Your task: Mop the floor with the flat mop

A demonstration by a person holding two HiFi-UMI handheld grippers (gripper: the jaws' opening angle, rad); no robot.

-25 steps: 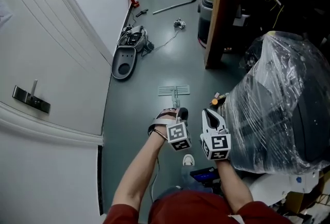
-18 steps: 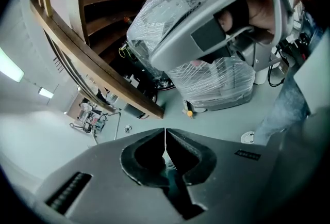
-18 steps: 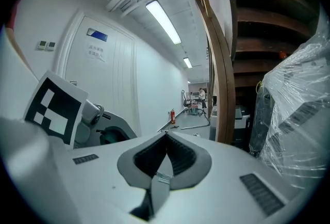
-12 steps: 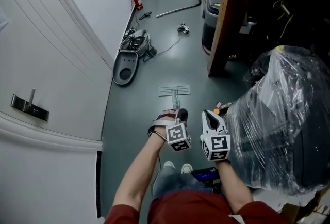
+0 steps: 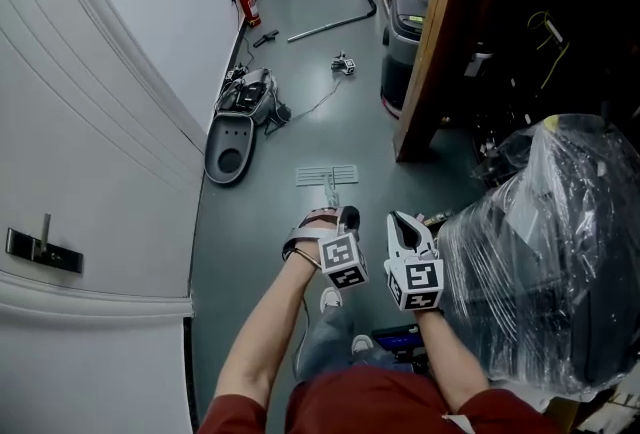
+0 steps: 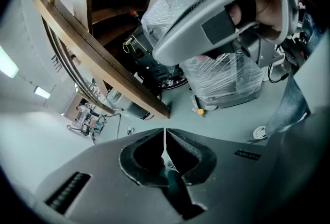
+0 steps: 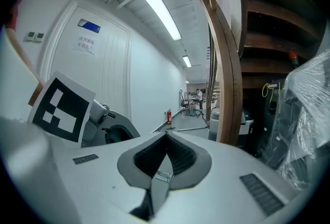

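Note:
The flat mop's pale head (image 5: 327, 174) lies flat on the grey-green floor ahead of me, and its thin handle (image 5: 333, 199) rises back to my hands. My left gripper (image 5: 347, 220) is shut on the handle; in the left gripper view its jaws (image 6: 165, 133) meet over the dark ribbed grip (image 6: 170, 170). My right gripper (image 5: 398, 224), just to the right, is also shut, and the right gripper view shows the jaws (image 7: 166, 136) closed on a grey, flat part of the handle (image 7: 160, 182).
A white wall with a door (image 5: 90, 122) runs along the left. A grey floor machine (image 5: 230, 136) and a red fire extinguisher (image 5: 246, 4) sit by it. A wooden post (image 5: 428, 62), a dark bin (image 5: 398, 47) and a plastic-wrapped bulk (image 5: 545, 252) crowd the right. A metal pipe (image 5: 328, 22) lies further on.
The person has stepped forward: the post's foot and the floor machine sit lower in view, a trouser leg and shoes now show, and the mop head has slid ahead over the floor.

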